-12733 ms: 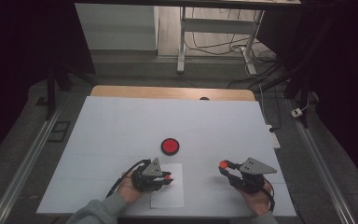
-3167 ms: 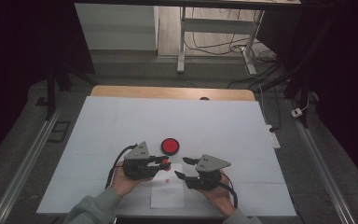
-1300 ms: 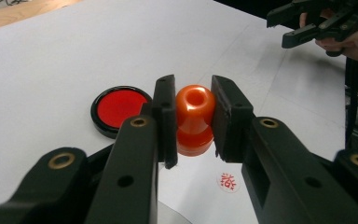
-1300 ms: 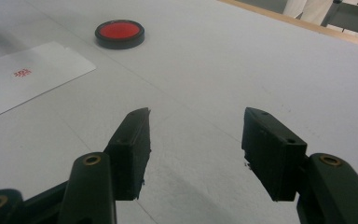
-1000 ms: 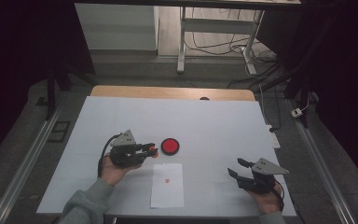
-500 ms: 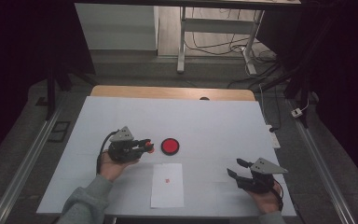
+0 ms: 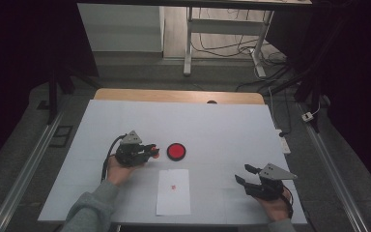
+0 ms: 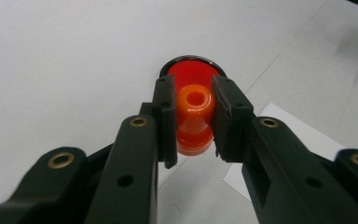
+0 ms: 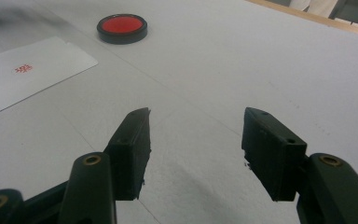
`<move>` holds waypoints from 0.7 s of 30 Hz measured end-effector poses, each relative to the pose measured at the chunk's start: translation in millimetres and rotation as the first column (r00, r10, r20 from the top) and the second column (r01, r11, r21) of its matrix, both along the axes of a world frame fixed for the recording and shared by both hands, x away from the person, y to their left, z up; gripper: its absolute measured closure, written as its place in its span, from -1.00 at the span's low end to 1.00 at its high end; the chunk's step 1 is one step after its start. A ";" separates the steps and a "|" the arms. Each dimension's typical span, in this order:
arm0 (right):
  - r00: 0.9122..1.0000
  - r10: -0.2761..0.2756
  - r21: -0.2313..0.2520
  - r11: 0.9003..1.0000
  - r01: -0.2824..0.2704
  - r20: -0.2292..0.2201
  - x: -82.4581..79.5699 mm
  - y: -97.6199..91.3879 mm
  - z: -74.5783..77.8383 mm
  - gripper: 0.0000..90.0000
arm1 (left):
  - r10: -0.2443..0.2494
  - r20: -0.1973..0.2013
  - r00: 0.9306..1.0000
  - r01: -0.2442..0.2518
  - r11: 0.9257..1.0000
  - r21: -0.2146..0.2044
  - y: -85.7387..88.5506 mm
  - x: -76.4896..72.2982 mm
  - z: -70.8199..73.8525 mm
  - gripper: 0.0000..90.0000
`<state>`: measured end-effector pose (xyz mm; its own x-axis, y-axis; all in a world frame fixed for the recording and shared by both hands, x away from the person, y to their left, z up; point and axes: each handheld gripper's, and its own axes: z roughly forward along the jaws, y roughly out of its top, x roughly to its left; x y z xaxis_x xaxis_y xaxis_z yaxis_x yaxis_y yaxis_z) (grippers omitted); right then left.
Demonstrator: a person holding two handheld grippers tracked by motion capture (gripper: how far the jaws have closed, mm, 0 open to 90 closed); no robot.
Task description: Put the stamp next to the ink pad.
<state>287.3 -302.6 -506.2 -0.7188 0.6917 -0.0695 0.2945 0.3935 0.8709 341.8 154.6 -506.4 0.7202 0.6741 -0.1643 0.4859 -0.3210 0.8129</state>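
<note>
- The left gripper sits at about 9 o'clock of the table's middle in the high view, held in the person's left hand, with its jaws pointing toward 3 o'clock.
- In the left gripper view, the left gripper pinches an orange stamp between its two black pads, one pad pressed on each side; the stamp's hollow round end faces the camera.
- The stamp is just beside the red ink pad, at the pad's 9 o'clock; whether they touch cannot be told. In the left gripper view the ink pad lies directly behind the stamp, at 12 o'clock of it.
- The ink pad is a round red disc in a black rim, lying flat on the white table.
- A white sheet of paper lies at 6 o'clock of the ink pad, near it, with a small red mark in its upper half.
- The right gripper rests at about 4 o'clock of the table's middle, held in the right hand, well apart from the paper.
- In the right gripper view, the right gripper has its jaws spread with only bare table between them; the ink pad is at 11 o'clock and the paper at 10 o'clock.
</note>
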 end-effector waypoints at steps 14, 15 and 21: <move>1.000 0.000 -0.002 1.000 0.000 0.000 0.4 0.4 -0.7 -0.08 | -0.012 -0.031 0.999 0.014 0.998 0.067 -14.5 7.3 -17.9 0.61; 1.000 0.000 -0.003 1.000 0.000 0.000 0.4 0.5 -0.7 -0.07 | -0.013 -0.032 0.999 0.015 0.998 0.068 -15.4 7.4 -18.8 0.61; 1.000 0.001 -0.003 1.000 -0.001 -0.001 0.4 0.4 -0.8 -0.08 | -0.018 -0.030 0.999 0.021 0.996 0.090 -19.9 7.6 -23.3 0.60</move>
